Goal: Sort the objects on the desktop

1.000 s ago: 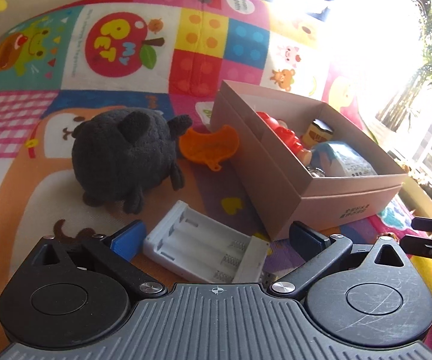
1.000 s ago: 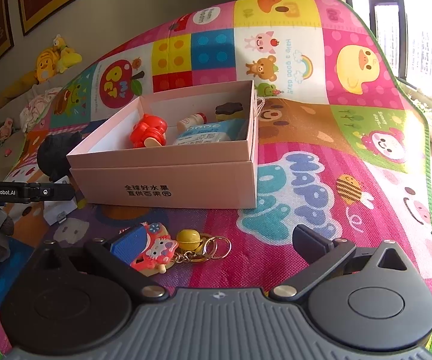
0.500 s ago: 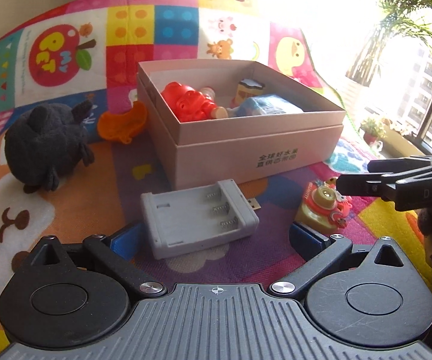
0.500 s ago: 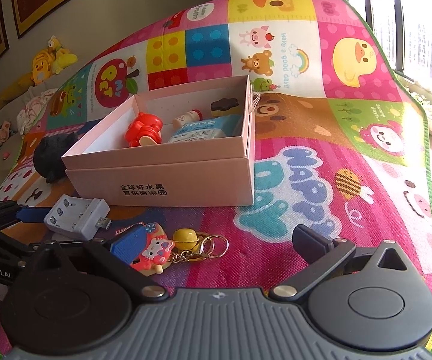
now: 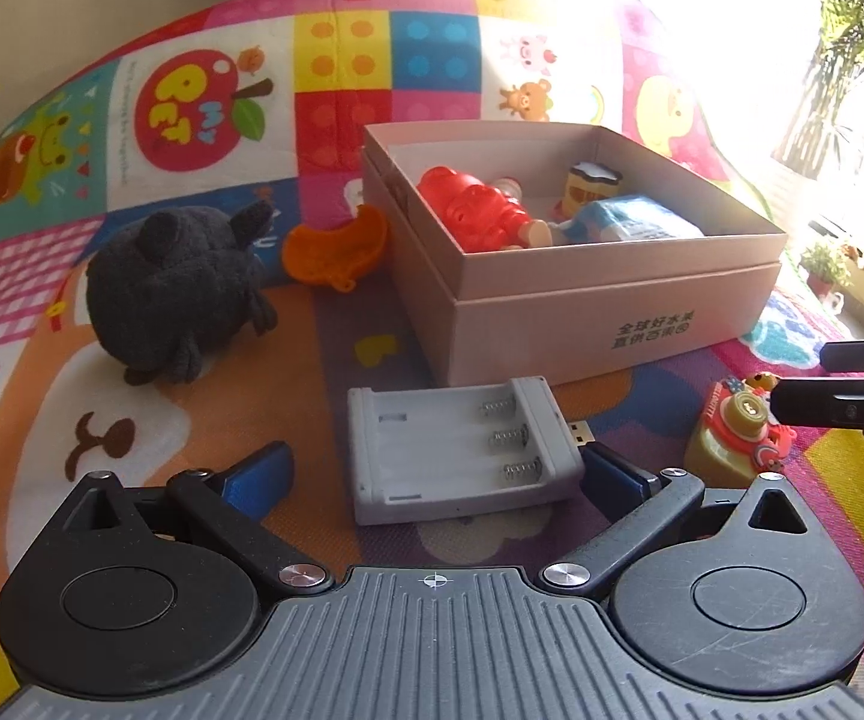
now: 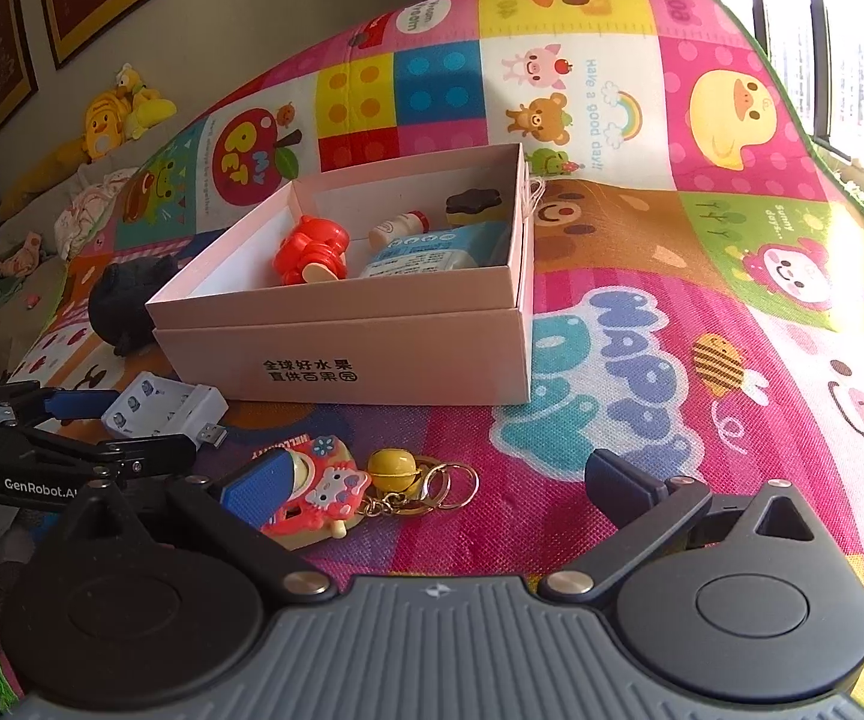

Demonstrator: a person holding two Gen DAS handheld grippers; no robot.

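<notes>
A white battery charger (image 5: 462, 447) lies on the play mat between the fingers of my open left gripper (image 5: 438, 471), its right end near the right fingertip (image 5: 609, 474); it also shows in the right wrist view (image 6: 162, 411). A pink open box (image 5: 582, 300) behind it holds a red toy (image 5: 474, 213), a blue pack (image 5: 636, 222) and a small jar. My right gripper (image 6: 432, 477) is open over a red cat keychain (image 6: 318, 495) with a yellow bell (image 6: 393, 468). The keychain toy (image 5: 738, 432) shows at the left wrist view's right edge.
A black plush toy (image 5: 174, 288) and an orange piece (image 5: 336, 249) lie left of the box (image 6: 372, 354). The colourful mat (image 6: 672, 330) stretches right towards a window. Yellow plush toys (image 6: 114, 120) sit far back by the wall.
My left gripper has drawn close to the charger, which now lies between its fingers. The right gripper has barely moved over the keychain.
</notes>
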